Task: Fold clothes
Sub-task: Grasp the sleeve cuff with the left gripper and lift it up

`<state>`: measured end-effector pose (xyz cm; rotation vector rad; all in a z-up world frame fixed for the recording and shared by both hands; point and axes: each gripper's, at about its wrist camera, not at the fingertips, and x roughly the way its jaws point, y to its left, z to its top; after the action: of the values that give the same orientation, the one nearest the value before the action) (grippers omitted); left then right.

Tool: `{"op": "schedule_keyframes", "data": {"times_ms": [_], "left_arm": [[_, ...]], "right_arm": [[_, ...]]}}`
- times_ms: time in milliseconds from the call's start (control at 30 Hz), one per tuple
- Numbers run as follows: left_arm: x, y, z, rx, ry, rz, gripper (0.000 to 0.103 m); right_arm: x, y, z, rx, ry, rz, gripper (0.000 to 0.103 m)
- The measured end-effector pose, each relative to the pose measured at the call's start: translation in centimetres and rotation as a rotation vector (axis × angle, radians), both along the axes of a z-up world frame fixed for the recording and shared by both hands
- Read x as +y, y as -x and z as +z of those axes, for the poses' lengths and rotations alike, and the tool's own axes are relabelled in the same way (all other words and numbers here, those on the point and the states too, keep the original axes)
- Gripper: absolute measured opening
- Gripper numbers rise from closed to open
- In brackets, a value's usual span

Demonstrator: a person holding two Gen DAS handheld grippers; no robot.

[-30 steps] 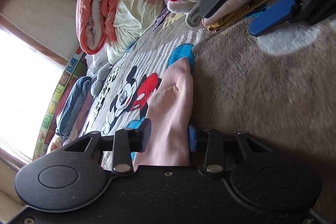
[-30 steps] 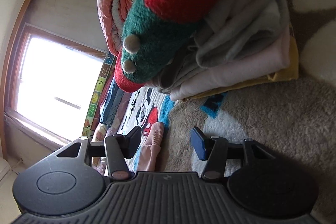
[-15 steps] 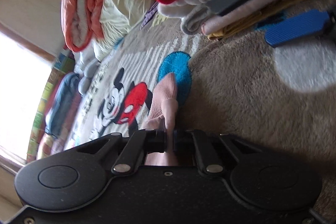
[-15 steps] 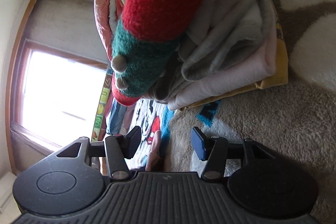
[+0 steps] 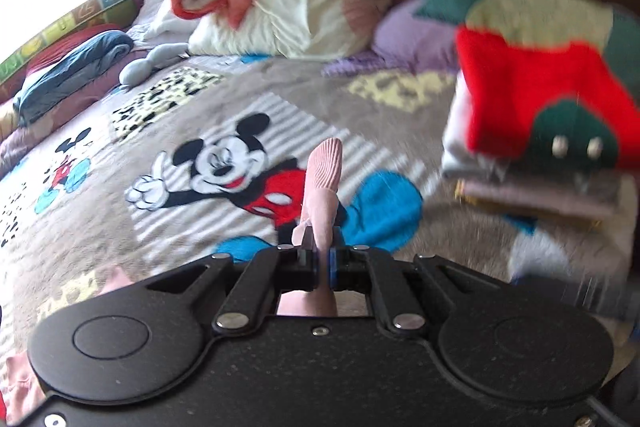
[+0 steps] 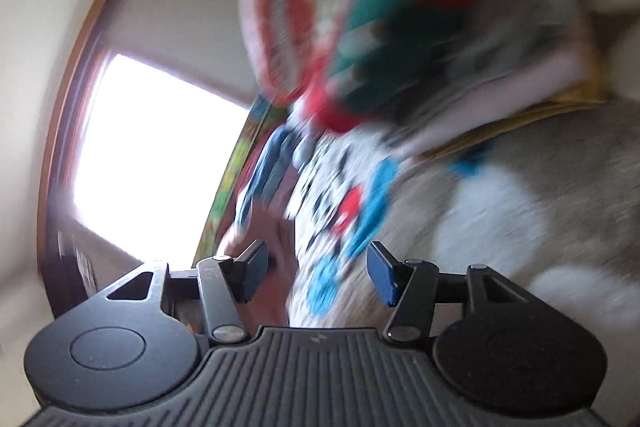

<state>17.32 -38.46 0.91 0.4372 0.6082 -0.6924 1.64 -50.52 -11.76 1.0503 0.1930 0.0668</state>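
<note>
Sock point(image 5: 322, 187) is pinched tight between my left fingers point(image 5: 322, 263), sticking out ahead of them over the bed blanket point(image 5: 192, 227). My right fingers point(image 6: 316, 277) have just been spreading, with nothing between them. I should catch the sock's loose end with them, then fold it neatly beside the pile of clothes point(image 5: 536, 131).

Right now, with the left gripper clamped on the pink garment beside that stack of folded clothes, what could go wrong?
1. The left gripper pinches only a narrow bunch of the pink garment; it may slip out or lift unevenly.
2. The folded stack sits close on the right, with the red and green knit on top; a swinging garment could knock it askew.
3. The right gripper, jaws just opening wider, holds nothing, and its view is blurred, so a grab could miss.
</note>
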Motion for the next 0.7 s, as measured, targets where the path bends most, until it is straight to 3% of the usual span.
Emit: {"op": "schedule_keyframes", "data": {"times_ms": [167,333,600,700], "left_arm": [[3.5,-0.4,2.8,-0.007,0.077,0.044,0.004],[6.7,0.1,4.6,-0.032,0.119,0.08,0.004],[12.1,1.1,6.8,-0.067,0.186,0.131,0.004],[14.4,1.5,7.3,-0.077,0.209,0.153,0.004]], "right_arm": [[6.8,-1.9,2.7,0.054,0.3,0.21,0.063],[14.1,-2.3,3.1,0.15,0.571,0.362,0.063],[19.8,-1.2,2.6,0.216,0.769,0.423,0.063],[20.7,-1.1,2.2,0.225,0.795,0.408,0.063]]}}
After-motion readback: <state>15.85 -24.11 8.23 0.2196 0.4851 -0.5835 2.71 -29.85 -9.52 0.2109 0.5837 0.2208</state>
